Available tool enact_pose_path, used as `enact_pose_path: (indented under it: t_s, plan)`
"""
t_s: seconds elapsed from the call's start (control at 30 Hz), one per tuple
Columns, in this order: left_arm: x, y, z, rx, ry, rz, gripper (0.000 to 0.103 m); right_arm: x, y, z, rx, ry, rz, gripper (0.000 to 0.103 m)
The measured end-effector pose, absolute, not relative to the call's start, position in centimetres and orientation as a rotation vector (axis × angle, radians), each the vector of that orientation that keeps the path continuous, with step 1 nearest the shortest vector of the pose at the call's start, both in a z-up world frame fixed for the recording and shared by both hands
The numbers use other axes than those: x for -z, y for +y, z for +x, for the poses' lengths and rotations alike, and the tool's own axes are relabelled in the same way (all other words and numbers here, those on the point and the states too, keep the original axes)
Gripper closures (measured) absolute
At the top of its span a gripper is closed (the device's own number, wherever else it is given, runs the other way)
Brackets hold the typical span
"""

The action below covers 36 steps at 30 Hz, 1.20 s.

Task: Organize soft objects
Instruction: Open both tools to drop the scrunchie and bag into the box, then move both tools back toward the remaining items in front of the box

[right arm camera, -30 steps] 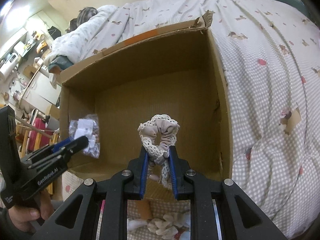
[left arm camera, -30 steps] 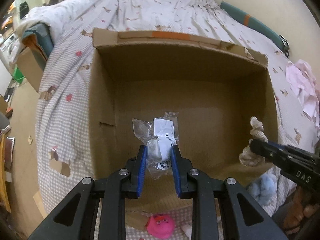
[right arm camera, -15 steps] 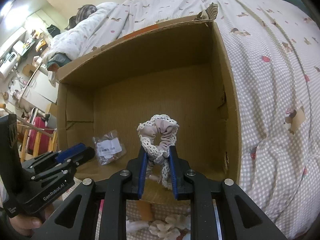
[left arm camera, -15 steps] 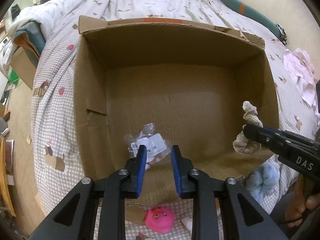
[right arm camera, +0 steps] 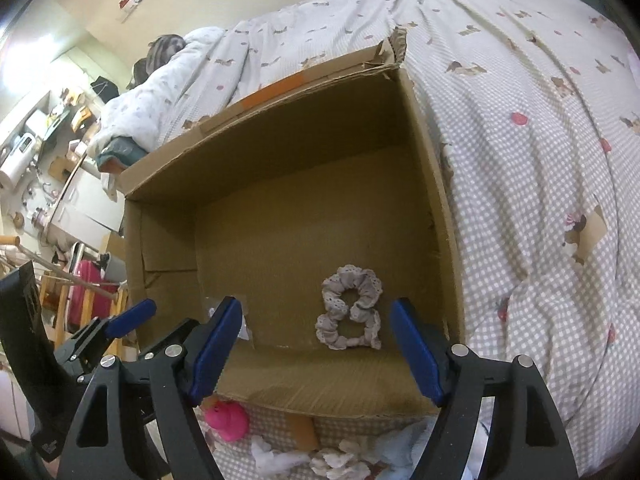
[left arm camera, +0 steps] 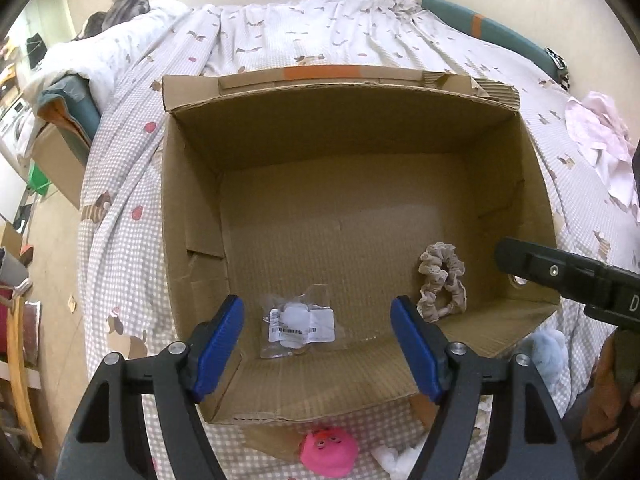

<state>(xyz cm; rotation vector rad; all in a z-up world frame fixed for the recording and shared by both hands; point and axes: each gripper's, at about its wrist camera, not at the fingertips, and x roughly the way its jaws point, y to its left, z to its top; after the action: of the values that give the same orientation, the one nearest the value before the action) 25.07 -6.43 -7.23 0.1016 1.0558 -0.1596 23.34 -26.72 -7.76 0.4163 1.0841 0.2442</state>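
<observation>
- Pink plush toy (left arm camera: 328, 451): on the checked bedspread (left arm camera: 120, 240) just outside the near wall of the box; a pale blue soft item (left arm camera: 550, 354) lies off the box's near right corner, white fluffy pieces (right arm camera: 340, 458) beside them.
- Left gripper (left arm camera: 318, 346): blue-padded fingers spread wide, holding nothing, poised over the near edge of the box.
- Right gripper (right arm camera: 316, 346): fingers likewise spread wide and empty, over the near right part of the box.
- Cardboard box (left arm camera: 192, 216): open-topped, sitting on the bed, orange tape on the far flap.
- Clear plastic packet (left arm camera: 298, 322): flat on the box floor, near left, white label facing up, between the left gripper's fingers in that view and touching neither.
- Lace-trimmed scrunchie (right arm camera: 350, 312): beige, twisted into a figure eight, on the box floor at the near right, close to the right wall, apart from the packet.
- Pink-white crumpled cloth (left arm camera: 600, 140): on the bed, right of the box, well apart.
- Teal cushion with orange band (left arm camera: 480, 30): far right edge of the bed, against the wall.
</observation>
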Motion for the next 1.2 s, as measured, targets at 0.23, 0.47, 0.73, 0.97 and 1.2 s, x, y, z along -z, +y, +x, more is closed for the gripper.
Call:
enact_pose_path:
  t_s: [0.23, 0.47, 0.73, 0.97, 1.2]
  plan:
    - [6.0, -4.6, 23.6, 0.130, 1.052, 0.059, 0.030, 7.9, -27.1, 23.0, -0.233, 1.087, 0.417, 0.021]
    - [4.5, -0.4, 22.6, 0.065, 1.082, -0.070, 0.030, 7.8, -28.0, 22.1, -0.200, 1.098, 0.423, 0.021]
    - [5.4, 2.4, 19.5, 0.014, 1.145, -0.142, 0.030, 5.6, -29.3, 19.5, -0.180, 1.036, 0.428, 0.021]
    - [9.6, 3.9, 18.3, 0.003, 1.282, -0.305, 0.033, 6.3, -30.6, 16.8, -0.152, 1.069, 0.466, 0.021]
    - [14.8, 3.4, 20.2, -0.009, 1.429, -0.409, 0.059, 6.8, -31.9, 14.6, -0.114, 1.084, 0.469, 0.021]
